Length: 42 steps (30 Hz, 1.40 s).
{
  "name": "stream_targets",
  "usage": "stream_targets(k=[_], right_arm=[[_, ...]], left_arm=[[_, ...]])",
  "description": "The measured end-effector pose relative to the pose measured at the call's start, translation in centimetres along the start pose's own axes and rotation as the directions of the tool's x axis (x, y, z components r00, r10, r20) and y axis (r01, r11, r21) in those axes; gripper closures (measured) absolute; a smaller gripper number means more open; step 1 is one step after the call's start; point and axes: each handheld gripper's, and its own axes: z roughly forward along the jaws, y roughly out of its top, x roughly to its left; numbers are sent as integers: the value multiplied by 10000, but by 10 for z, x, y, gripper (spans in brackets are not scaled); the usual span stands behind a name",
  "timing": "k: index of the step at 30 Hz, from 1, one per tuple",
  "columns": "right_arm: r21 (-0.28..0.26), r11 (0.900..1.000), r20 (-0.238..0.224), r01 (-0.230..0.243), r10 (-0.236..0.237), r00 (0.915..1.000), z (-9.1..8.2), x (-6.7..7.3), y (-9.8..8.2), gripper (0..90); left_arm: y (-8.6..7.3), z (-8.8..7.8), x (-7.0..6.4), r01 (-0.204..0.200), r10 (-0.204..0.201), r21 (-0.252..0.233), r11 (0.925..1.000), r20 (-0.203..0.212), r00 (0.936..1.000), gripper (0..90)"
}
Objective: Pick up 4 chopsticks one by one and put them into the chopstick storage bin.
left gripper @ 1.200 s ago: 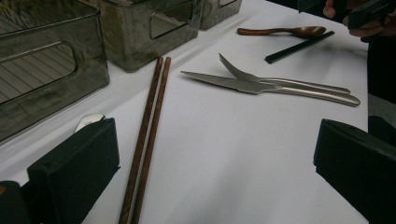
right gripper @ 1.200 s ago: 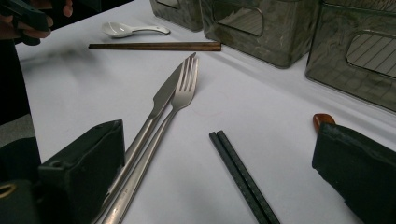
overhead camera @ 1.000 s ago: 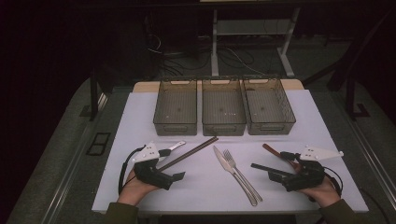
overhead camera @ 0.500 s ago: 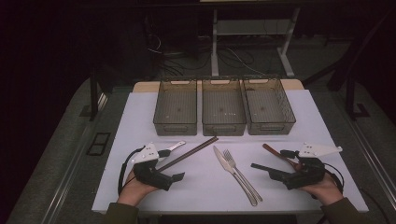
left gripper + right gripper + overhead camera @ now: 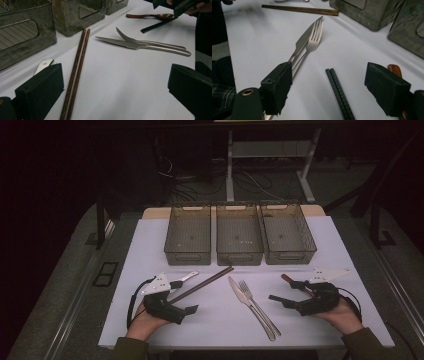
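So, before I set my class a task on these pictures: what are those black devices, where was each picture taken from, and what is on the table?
A person sits at a white table and holds a hand-held gripper in each hand; there is no robot arm. The wide picture comes from a camera above, looking forward and down. There the left gripper shows at the left and the right gripper at the right.

The other two pictures come from cameras riding on the grippers, each looking out between its own black fingers.

On the table lie brown chopsticks, a knife and fork side by side, black chopsticks, a wooden spoon and a white utensil. Three wire baskets stand behind them.

Both grippers stand open and hold nothing; the right one's fingers have just been closing a little.
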Motion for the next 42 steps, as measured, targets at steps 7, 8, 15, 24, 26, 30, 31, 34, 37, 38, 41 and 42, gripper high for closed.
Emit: stream_targets(k=[7,8,15,24,26,30,31,34,37,38,41,42], right_arm=[[548,9979,-91,352,-347,9994,15,0,6,352],[652,9970,-111,411,-404,9991,17,0,7,365],[1253,9888,-161,810,-796,9967,34,-4,14,486],[1898,9736,-232,1265,-1244,9920,48,-9,20,588],[2014,9702,-249,1348,-1325,9909,50,-9,20,607],[2231,9641,-300,1439,-1408,9896,53,-8,19,650],[2267,9626,-334,1481,-1443,9890,53,-8,18,659],[2415,9581,-396,1537,-1485,9881,55,-8,17,688],[2545,9529,-402,1647,-1597,9863,56,-7,17,702],[2559,9515,-417,1710,-1658,9853,57,-7,16,712],[2680,9446,-422,1894,-1849,9819,58,-7,16,743],[2672,9440,-385,1935,-1902,9810,58,-7,16,752]], left_arm=[[0,0,0,6,-6,0,10000,24,10000,0],[0,0,0,1,-1,1,10000,22,10000,0],[0,0,1,-45,45,-9,10000,38,10000,0],[-1,0,1,-65,65,-31,10000,70,10000,0],[-1,0,1,-64,64,-27,10000,74,10000,0],[-1,0,0,1,-1,-34,10000,77,10000,0],[-1,0,1,-49,50,-35,10000,82,10000,0],[-1,0,0,-13,13,-31,10000,82,10000,0],[-1,0,1,-55,55,-25,10000,88,9999,0],[-1,0,0,-26,26,-27,10000,87,10000,0],[-1,0,0,-8,8,-29,10000,84,10000,0],[-1,0,1,-50,51,-25,10000,84,10000,0]])
